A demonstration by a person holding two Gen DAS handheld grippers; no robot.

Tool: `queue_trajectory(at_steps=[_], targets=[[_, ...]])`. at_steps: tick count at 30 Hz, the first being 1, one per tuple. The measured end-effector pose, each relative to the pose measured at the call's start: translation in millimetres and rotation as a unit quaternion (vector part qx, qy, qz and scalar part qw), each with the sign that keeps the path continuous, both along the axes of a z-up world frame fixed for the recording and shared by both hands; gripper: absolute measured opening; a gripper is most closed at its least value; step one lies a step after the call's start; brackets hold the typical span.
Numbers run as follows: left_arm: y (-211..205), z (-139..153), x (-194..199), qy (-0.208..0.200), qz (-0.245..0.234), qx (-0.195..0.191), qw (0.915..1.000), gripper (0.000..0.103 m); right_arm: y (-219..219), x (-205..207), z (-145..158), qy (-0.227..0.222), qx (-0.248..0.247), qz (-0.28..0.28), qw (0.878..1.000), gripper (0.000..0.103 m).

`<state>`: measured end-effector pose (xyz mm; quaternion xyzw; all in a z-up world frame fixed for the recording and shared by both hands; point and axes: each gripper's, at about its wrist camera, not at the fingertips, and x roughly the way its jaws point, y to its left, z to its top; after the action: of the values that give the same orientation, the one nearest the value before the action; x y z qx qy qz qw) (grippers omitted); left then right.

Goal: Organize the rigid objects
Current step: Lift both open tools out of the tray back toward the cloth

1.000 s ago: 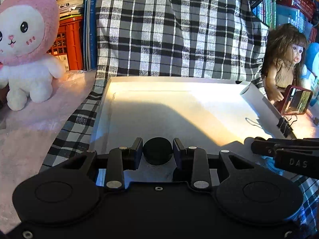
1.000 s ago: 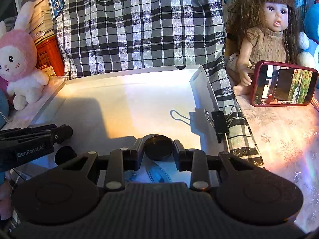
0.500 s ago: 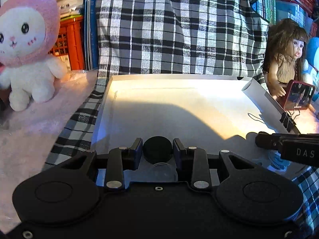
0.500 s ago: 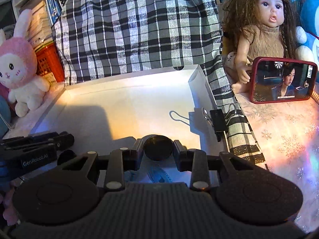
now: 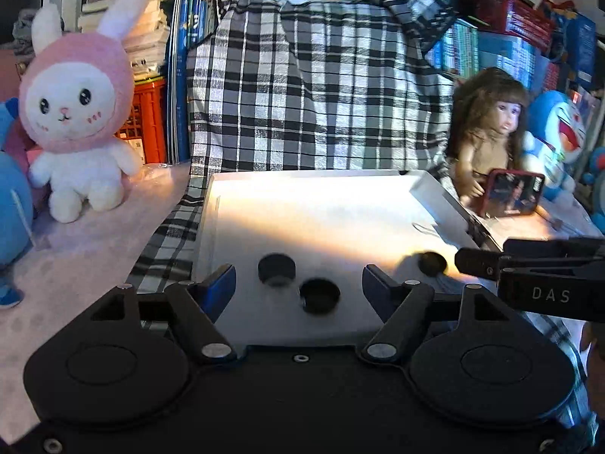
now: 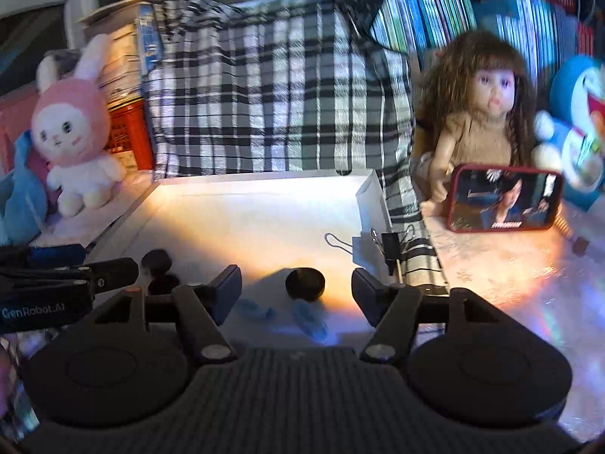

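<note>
Left wrist view: your left gripper (image 5: pixel 298 283) let go, jaws opening, nothing between the pads.
Right gripper (image 6: pixel 297 289): same, jaws spreading off its cap.
Caps: three round black caps (image 5: pixel 319 296) now loose in the white tray (image 5: pixel 302 208).
Meaning: drop done, fetch more.

two readable markings, both on gripper bodies

we read "das" on the right gripper (image 5: pixel 550 295) and "genrobot.ai" on the left gripper (image 6: pixel 34 312).
</note>
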<state>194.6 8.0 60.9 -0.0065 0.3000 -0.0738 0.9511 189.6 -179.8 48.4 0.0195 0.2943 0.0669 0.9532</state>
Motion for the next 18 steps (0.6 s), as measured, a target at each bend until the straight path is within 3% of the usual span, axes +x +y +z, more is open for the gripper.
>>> queue_trajectory(at_steps=[5,18], targets=[[-1,7,-46,-0.03,0.006,0.015,0.9994,0.078,3,-44,6,-0.036,-0.021,0.015,0.999,0.085],[1,-16,-149,-0.06,0.027,-0.008,0.9978,0.081,-8,-141,-6,-0.088,0.005,0.015,0.996,0.094]])
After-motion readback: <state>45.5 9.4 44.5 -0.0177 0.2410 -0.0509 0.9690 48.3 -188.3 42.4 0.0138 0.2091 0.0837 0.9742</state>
